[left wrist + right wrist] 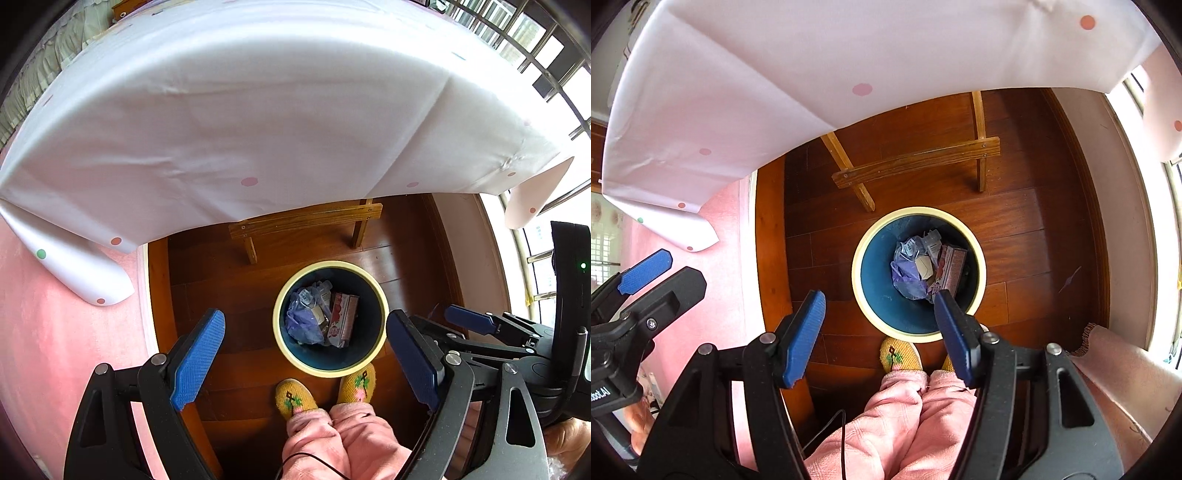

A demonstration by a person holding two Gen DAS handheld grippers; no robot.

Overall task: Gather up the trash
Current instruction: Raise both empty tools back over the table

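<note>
A person stands over a round trash bin (330, 318) on the brown wood floor (236, 302). The bin is dark blue inside with a pale yellow rim. It sits just in front of the person's yellow slippers (295, 396).

The trash is already down in the bin. There is a crumpled blue plastic bag (303, 320) and, right beside it, a pink carton (343, 320). A few small bits lie between them, too small to name.

The left gripper (306, 363) hangs above the bin with its blue fingers wide apart and nothing between them. The right gripper (882, 338) is the same: fingers wide apart, holding nothing. Both point down at the bin.

The big table with the white dotted cloth (236, 110) looks bare on top in both views.

So the dropping step looks done. The job seems close to its end, or ready for one more piece. Next, the person would need to lift both grippers away from the bin and look around for any trash left. None shows here.
</note>
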